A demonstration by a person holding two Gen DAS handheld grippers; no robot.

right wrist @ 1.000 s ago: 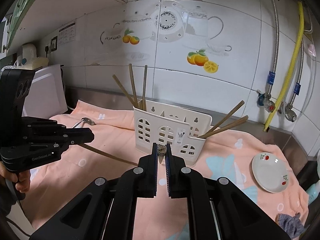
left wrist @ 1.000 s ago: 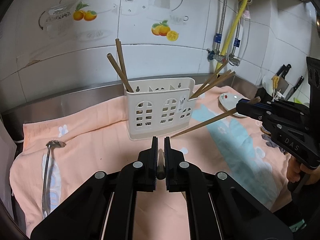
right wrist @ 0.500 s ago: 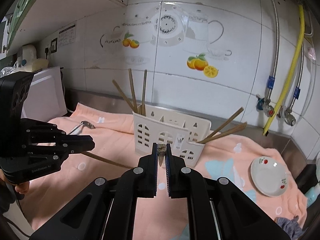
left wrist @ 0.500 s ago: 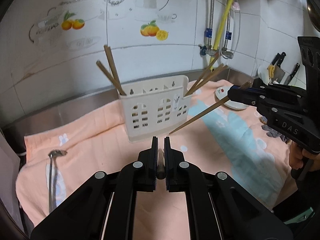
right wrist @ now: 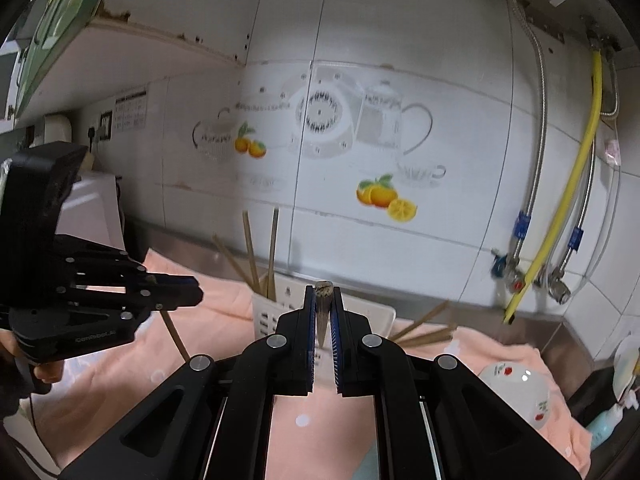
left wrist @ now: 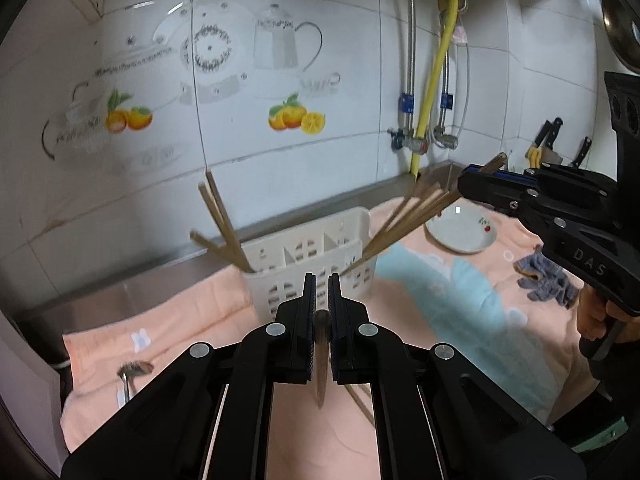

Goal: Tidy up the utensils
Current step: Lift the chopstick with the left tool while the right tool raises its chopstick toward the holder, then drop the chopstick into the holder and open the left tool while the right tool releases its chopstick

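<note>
Above peach towel, both grippers clamped on one chopstick each: left gripper, right gripper. Carry step; next needs tips aimed into white holder compartment w/ other chopsticks.

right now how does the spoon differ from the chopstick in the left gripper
The spoon is metal and lies flat on the peach towel, left of the holder, untouched. The chopstick is brown wood, clamped in the left gripper above the towel. Neither is in the holder yet.
</note>
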